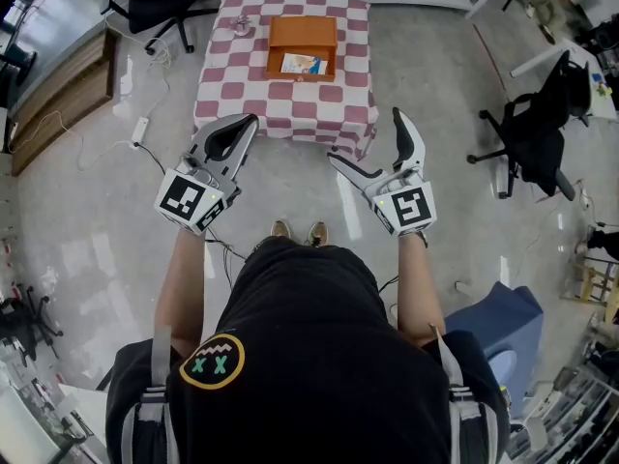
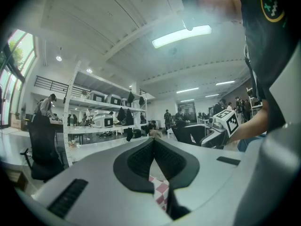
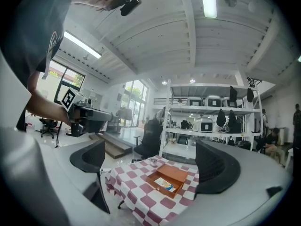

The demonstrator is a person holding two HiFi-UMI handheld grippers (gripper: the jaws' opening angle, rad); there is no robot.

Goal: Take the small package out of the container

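- The left gripper (image 2: 153,140) has its dark ribbed pads pressed together at the tips, with nothing caught between them.
- The right gripper (image 1: 366,135) has its jaws spread wide and empty.
- The small flat package with blue-and-white print (image 1: 302,64) lies well ahead of both grippers, inside the open orange-brown box (image 1: 303,33). In the right gripper view it shows far off, framed between the spread jaws.
- The box sits on a table under a red-and-white checked cloth (image 1: 290,104). A small shiny object (image 1: 240,29), possibly metal, stands to the box's left.
- Grey floor (image 1: 97,182) separates the grippers from the table.
- A black office chair (image 1: 537,124) stands off to the right.
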